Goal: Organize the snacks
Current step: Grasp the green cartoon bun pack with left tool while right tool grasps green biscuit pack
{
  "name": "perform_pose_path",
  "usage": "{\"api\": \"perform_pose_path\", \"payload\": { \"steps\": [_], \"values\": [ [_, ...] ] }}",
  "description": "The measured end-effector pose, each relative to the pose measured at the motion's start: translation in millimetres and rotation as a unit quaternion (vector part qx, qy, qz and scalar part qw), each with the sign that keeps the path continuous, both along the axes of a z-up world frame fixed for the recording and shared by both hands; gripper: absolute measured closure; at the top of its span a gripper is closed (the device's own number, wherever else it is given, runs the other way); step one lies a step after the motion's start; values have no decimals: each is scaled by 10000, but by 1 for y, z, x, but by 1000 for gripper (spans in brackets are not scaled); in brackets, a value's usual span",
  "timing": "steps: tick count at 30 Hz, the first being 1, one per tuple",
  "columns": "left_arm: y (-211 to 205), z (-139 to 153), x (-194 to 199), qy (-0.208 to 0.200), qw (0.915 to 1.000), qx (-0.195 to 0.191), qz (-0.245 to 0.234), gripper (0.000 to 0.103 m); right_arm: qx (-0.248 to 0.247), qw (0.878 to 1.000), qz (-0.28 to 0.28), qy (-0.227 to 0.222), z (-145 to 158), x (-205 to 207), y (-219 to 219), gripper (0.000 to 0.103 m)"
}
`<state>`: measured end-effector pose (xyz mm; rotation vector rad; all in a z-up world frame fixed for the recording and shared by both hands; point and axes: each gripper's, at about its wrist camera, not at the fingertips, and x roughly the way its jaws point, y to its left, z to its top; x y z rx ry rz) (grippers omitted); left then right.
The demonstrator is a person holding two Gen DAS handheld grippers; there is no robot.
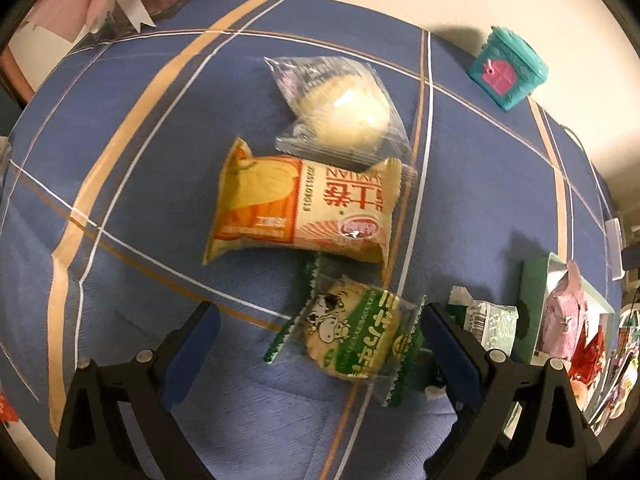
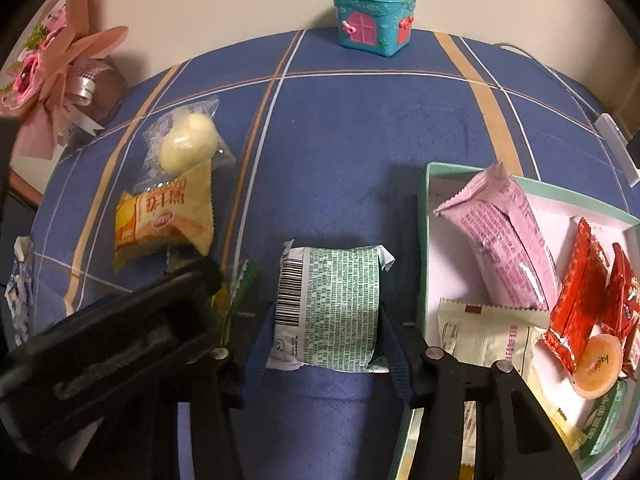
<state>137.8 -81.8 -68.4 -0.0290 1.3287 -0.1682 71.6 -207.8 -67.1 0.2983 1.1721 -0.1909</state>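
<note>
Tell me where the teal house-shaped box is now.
The teal house-shaped box stands at the far edge of the blue tablecloth, against the wall, top centre in the right wrist view, apart from all snacks.

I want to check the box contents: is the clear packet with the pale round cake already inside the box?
No, the clear packet lies on the blue cloth, far from the box.

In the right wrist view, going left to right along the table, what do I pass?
Pink ribbon bouquet, orange-yellow snack bag, green-white packet between the right gripper fingers, then the box with the pink packet and red packets.
</note>
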Motion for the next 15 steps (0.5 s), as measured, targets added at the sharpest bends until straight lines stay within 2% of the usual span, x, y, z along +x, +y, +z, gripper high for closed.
{"api": "perform_pose_path", "payload": {
  "steps": [6,8,12,15],
  "values": [
    [-9,-12,8,30,9998,206,-5,3,23,10000,72,16,-1,-8,1,49],
    [-4,-13,9,68,9998,126,131,3,41,10000,78,14,0,-10,1,49],
    [10,-10,15,-29,9988,351,344,3,48,10000,70,19,-1,-13,3,49],
    [20,-11,17,37,9982,300,517,3,75,9999,65,26,-1,-13,2,49]
  ]
}}
